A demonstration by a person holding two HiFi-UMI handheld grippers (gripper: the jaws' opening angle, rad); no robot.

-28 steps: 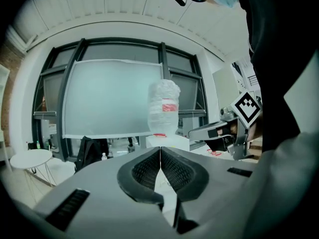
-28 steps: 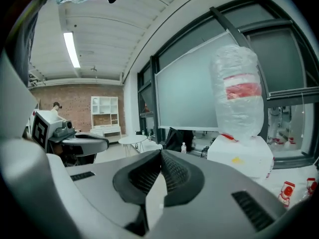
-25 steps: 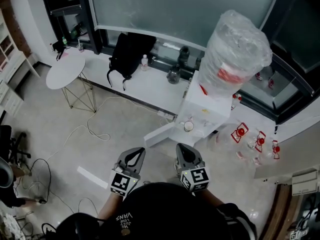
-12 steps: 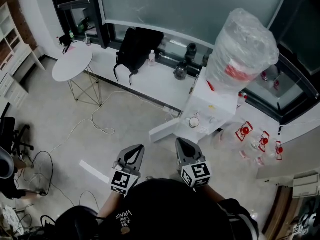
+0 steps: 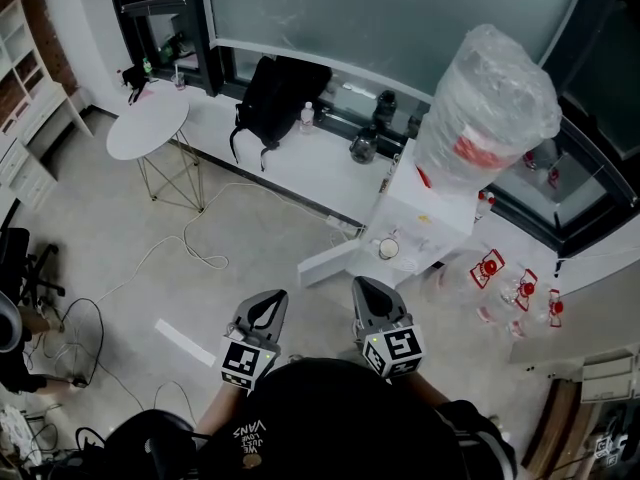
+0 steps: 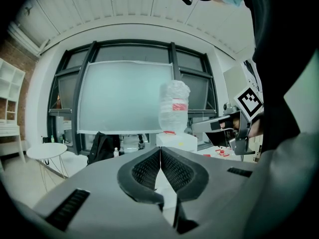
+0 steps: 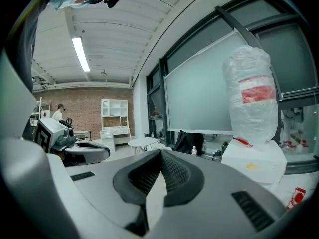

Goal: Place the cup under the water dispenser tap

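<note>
A white water dispenser (image 5: 432,208) carries a big plastic-wrapped bottle (image 5: 490,108) and stands ahead and to the right. A small pale cup (image 5: 388,249) sits in the tap recess on its front. My left gripper (image 5: 264,308) and right gripper (image 5: 368,296) are side by side close to my body, well short of the dispenser. Both are shut, with nothing between the pads. In the left gripper view the left gripper (image 6: 160,150) points at the dispenser (image 6: 175,141). In the right gripper view the dispenser (image 7: 254,161) lies to the right of the right gripper (image 7: 160,153).
A white panel (image 5: 330,263) juts out low on the dispenser's left. A black backpack (image 5: 275,93) and small bottles stand on the white ledge (image 5: 300,168). A round white table (image 5: 147,125) is far left. Cables (image 5: 190,253) cross the floor, and red-capped items (image 5: 515,286) lie at the right.
The dispenser and cup have shifted slightly right in the head view. Both grippers stay shut and side by side, and the cup has not moved on the dispenser.
</note>
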